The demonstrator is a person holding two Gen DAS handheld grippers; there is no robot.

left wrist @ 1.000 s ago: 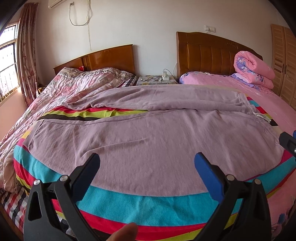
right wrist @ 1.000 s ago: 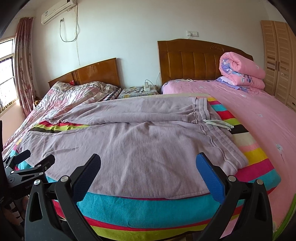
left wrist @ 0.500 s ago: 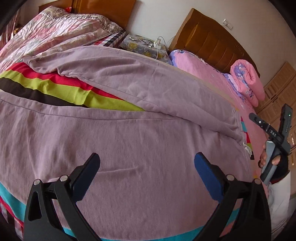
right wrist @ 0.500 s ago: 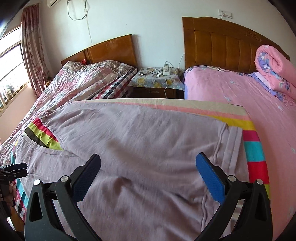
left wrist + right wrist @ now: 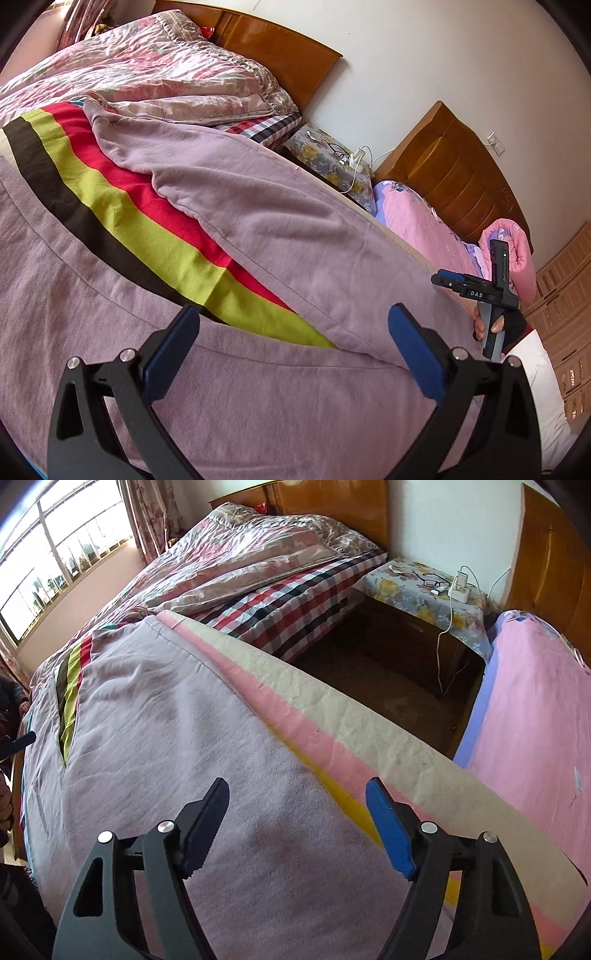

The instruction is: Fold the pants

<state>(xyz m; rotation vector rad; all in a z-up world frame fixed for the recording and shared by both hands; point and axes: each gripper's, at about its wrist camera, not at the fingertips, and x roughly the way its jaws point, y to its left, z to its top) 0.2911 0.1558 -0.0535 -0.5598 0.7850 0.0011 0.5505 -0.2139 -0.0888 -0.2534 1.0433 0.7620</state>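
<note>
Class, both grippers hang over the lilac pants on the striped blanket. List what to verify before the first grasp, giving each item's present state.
1. Left gripper open over the pants: ok.
2. Right gripper open above the pants' far edge: ok.
3. Both grippers free of cloth: ok.
4. Pants legs laid together: not ok; the striped blanket shows between them.
5. Fabric smooth: not ok; wrinkles on the far leg.
6. Waistband and cuffs lined up: cannot tell, both out of view.
</note>
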